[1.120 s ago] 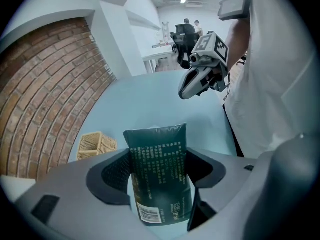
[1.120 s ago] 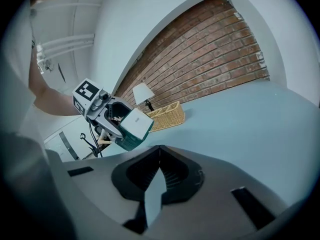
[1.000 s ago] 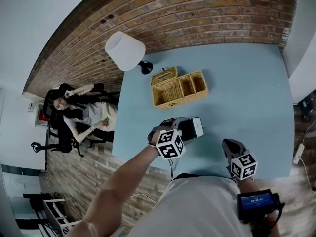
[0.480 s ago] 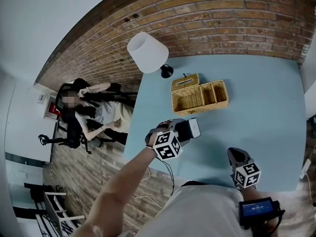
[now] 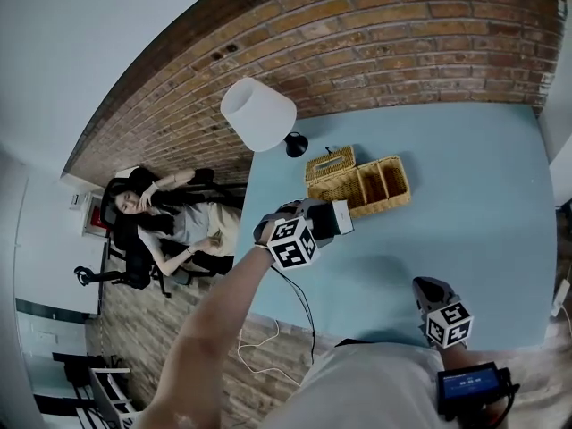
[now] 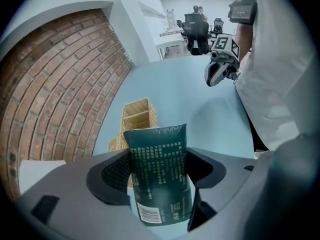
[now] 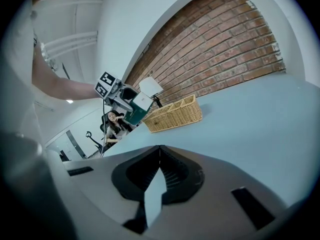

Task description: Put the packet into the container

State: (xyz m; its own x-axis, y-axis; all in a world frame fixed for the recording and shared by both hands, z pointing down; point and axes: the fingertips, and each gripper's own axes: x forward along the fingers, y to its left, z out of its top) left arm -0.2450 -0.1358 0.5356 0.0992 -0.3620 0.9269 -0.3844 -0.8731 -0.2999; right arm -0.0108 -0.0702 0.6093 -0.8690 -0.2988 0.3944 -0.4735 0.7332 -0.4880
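Note:
A dark green packet [image 6: 159, 179] with a white end stands upright between the jaws of my left gripper [image 6: 157, 154], which is shut on it. In the head view the left gripper [image 5: 332, 220] hovers over the blue table with the packet [image 5: 340, 216], just in front and left of the wicker container [image 5: 357, 182]. This basket [image 6: 136, 118] has several compartments and lies straight ahead of the packet. My right gripper [image 5: 425, 286] rests near the table's front edge, jaws together and empty [image 7: 160, 149].
A white-shaded lamp [image 5: 259, 114] on a black base stands at the table's [image 5: 465, 195] far left corner, beside the basket. A brick wall runs behind. A person sits in an office chair [image 5: 152, 222] past the table's left edge.
My left gripper has carried the packet up and forward, closer to the basket. The right gripper stays near the front edge.

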